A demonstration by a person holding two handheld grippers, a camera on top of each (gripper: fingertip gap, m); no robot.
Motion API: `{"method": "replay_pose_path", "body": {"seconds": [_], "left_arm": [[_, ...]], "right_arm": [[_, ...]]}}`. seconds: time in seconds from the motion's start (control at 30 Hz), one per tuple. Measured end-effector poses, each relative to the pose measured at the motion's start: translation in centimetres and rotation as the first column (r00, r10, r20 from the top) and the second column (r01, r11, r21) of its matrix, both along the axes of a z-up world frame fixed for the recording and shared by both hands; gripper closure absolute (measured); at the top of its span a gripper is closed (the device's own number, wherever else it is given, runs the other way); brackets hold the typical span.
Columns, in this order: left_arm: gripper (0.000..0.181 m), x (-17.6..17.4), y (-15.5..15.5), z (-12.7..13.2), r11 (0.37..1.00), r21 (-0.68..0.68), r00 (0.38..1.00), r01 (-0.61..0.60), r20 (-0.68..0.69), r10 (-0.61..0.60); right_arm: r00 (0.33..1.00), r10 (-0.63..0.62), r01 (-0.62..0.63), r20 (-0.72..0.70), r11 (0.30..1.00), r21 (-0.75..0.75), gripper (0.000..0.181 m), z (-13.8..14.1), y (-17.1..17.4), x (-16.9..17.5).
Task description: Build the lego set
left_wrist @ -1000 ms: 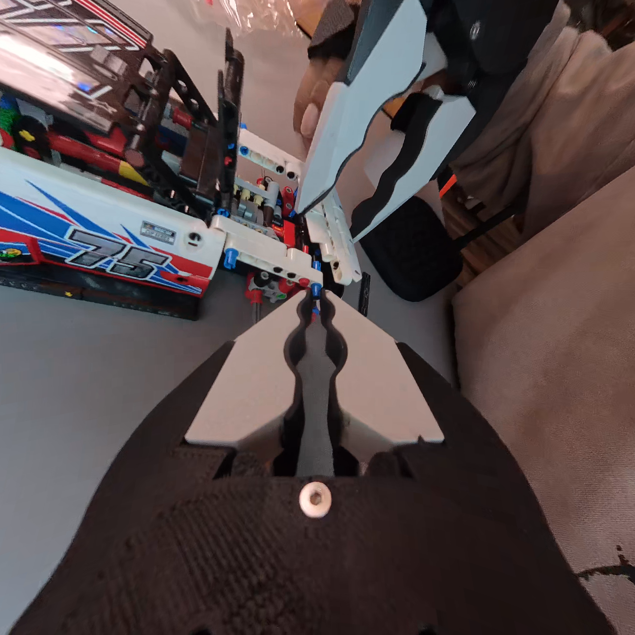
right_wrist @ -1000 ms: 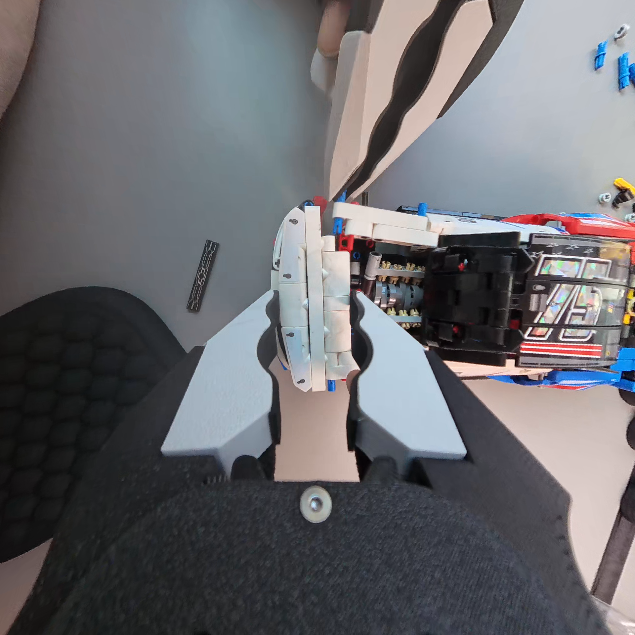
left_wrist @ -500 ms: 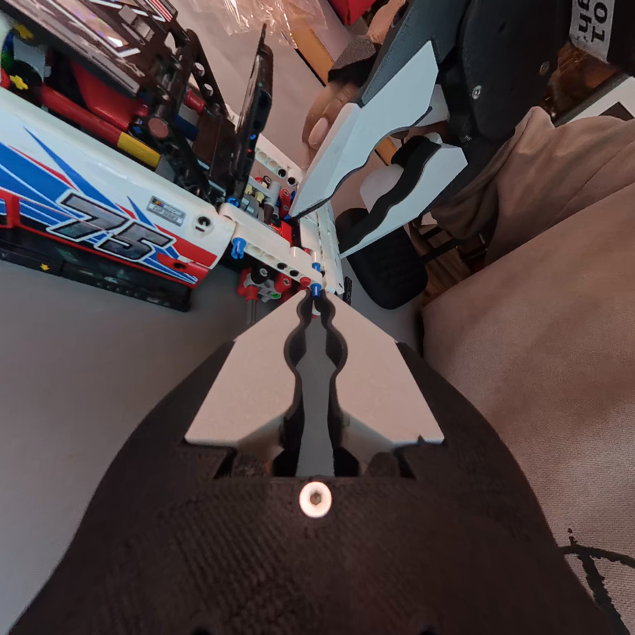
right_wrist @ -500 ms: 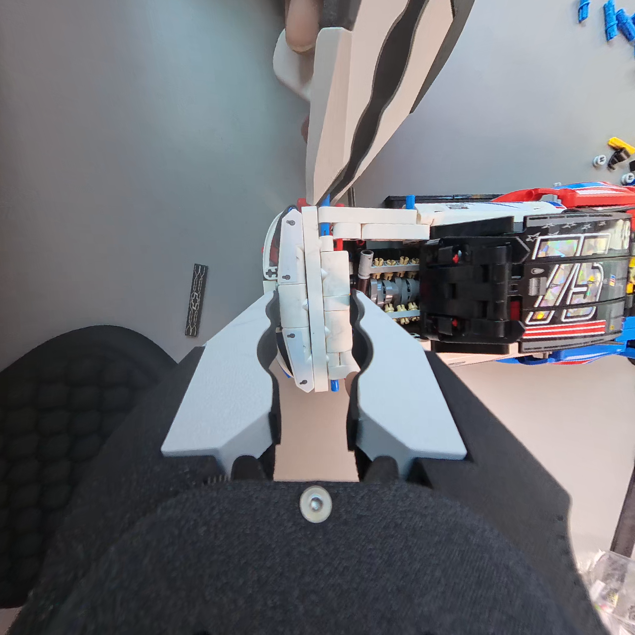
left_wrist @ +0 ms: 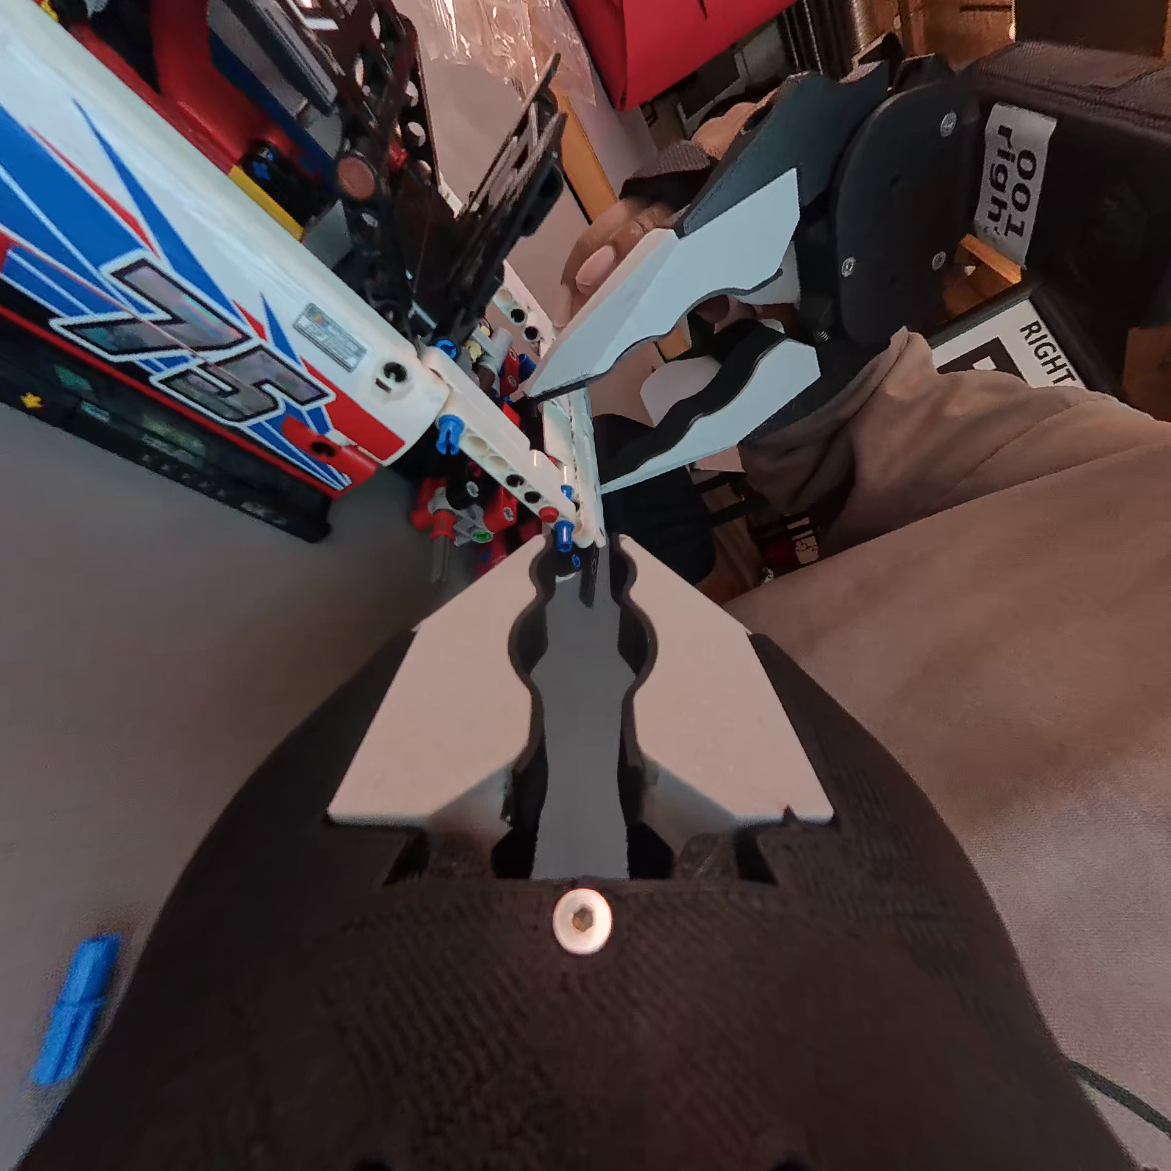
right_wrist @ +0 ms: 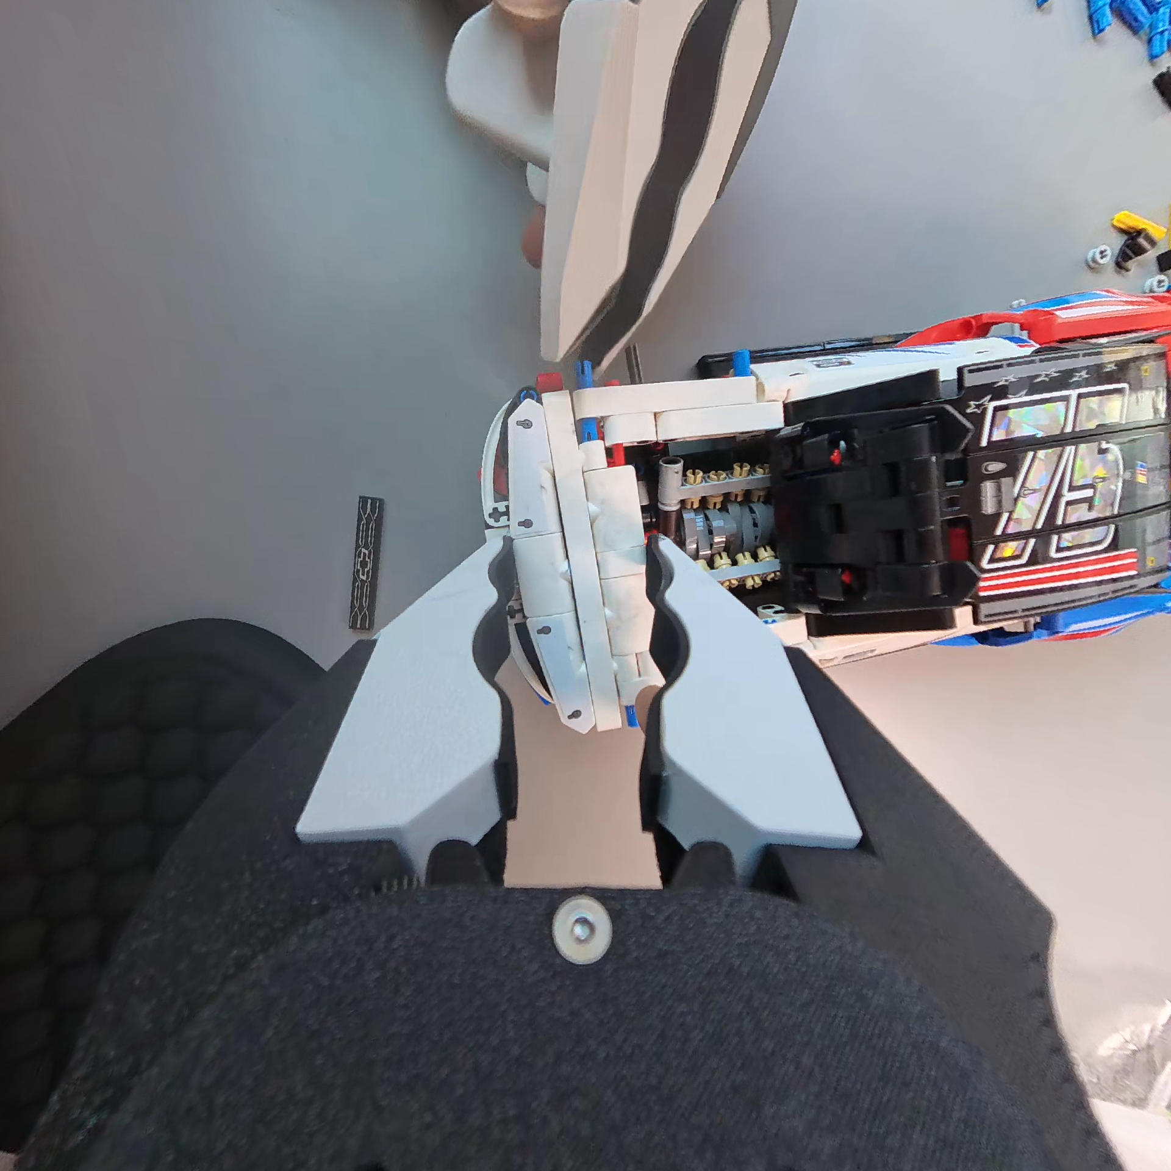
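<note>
Right tongs are pinching the white nose piece at the front end of the car, whose long axis runs off sideways across the surface. Left tongs sit nearly pressed together at the nose's far corner, holding nothing as far as I can see.

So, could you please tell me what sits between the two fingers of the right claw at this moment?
In the right wrist view, the car's white front assembly sits between the right claw fingers, which press its two sides.
</note>
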State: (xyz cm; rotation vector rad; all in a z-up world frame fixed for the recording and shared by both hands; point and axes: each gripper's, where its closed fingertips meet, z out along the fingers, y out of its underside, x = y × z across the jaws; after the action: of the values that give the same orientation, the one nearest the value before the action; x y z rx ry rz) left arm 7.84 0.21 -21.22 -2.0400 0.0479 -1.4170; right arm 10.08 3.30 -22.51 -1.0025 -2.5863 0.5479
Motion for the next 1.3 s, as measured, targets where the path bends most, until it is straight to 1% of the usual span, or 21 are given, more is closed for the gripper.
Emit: {"method": "replay_pose_path", "body": {"seconds": [0.03, 0.1, 0.13, 0.23, 0.43, 0.6, 0.73, 0.9, 1.03, 1.17, 1.3], "left_arm": [[0.172, -0.3, -0.1, -0.1, 1.000, 0.003, 1.000, -0.005, -0.020, 0.005], [0.180, -0.5, -0.1, -0.2, 1.000, 0.011, 0.999, -0.014, -0.037, 0.014], [0.181, -0.5, -0.2, -0.1, 1.000, 0.012, 0.999, -0.009, -0.037, 0.010], [0.181, -0.3, -0.1, -0.7, 1.000, 0.021, 0.996, -0.013, -0.088, 0.015], [0.181, -0.2, 0.0, -0.8, 0.999, 0.047, 0.990, -0.016, -0.140, 0.023], [0.181, -0.2, 0.1, -0.8, 0.999, 0.030, 0.994, -0.045, -0.103, 0.048], [0.181, -0.1, 0.3, -0.8, 0.997, 0.031, 0.988, -0.074, -0.134, 0.077], [0.181, -0.3, 0.5, -0.8, 0.993, -0.006, 0.990, -0.119, -0.073, 0.118], [0.181, -0.3, 0.6, -0.9, 0.990, 0.011, 0.984, -0.138, -0.113, 0.139], [0.181, -0.7, 1.1, -0.6, 0.976, 0.015, 0.971, -0.216, -0.100, 0.216], [0.181, -1.1, 1.4, -0.6, 0.956, -0.010, 0.956, -0.292, -0.029, 0.291]], "right_arm": [[1.000, 0.000, 0.000, -0.002, 1.000, -0.001, 0.142, 0.0, 0.0, 0.0], [1.000, 0.000, 0.000, -0.005, 1.000, -0.002, 0.141, 0.0, 0.0, 0.0], [1.000, 0.001, -0.001, -0.006, 1.000, -0.005, 0.142, 0.0, 0.0, 0.0], [1.000, -0.002, 0.002, -0.007, 1.000, -0.012, 0.142, 0.0, 0.0, 0.0], [1.000, -0.019, 0.019, 0.000, 1.000, -0.006, 0.142, 0.0, 0.0, -0.1], [0.999, -0.043, 0.043, -0.003, 0.999, -0.021, 0.142, 0.0, -0.1, -0.1], [0.998, -0.059, 0.059, 0.000, 0.998, -0.030, 0.142, -0.1, 0.0, -0.1], [0.998, -0.065, 0.064, -0.008, 0.997, -0.035, 0.143, -0.1, 0.0, -0.1], [0.997, -0.071, 0.070, -0.012, 0.996, -0.048, 0.143, 0.0, 0.0, -0.1], [0.996, -0.086, 0.085, -0.026, 0.996, -0.038, 0.143, 0.0, 0.3, -0.4], [0.995, -0.097, 0.096, -0.026, 0.994, -0.054, 0.143, 0.0, 0.3, -0.5]]}}
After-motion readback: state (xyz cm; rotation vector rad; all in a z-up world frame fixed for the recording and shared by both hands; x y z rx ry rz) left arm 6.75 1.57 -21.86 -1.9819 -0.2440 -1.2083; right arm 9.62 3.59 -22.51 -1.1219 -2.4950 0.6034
